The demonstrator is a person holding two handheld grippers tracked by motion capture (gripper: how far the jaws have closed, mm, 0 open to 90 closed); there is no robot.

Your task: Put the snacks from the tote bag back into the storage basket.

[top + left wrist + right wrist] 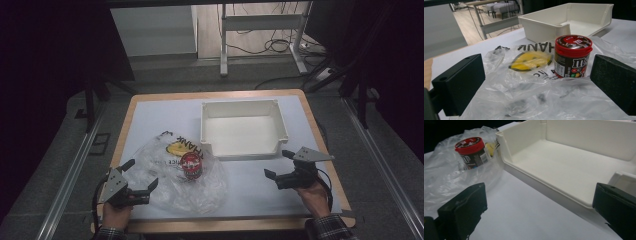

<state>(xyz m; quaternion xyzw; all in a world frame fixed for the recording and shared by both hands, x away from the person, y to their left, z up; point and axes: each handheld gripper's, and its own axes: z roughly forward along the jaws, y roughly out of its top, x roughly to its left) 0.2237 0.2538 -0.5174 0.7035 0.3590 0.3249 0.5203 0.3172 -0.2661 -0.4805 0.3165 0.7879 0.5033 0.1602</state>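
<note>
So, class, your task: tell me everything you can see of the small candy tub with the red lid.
The candy tub is a short round container with a dark brown printed label and a glossy red lid bearing a picture. It looks like plastic. The lid is on, and the tub stands upright on the crumpled clear plastic bag, left of the white tray on the table in the high view. The bag's folds rise around its base. Neither gripper touches it.

Overhead plus two low views — shared tray (244,150)
</note>
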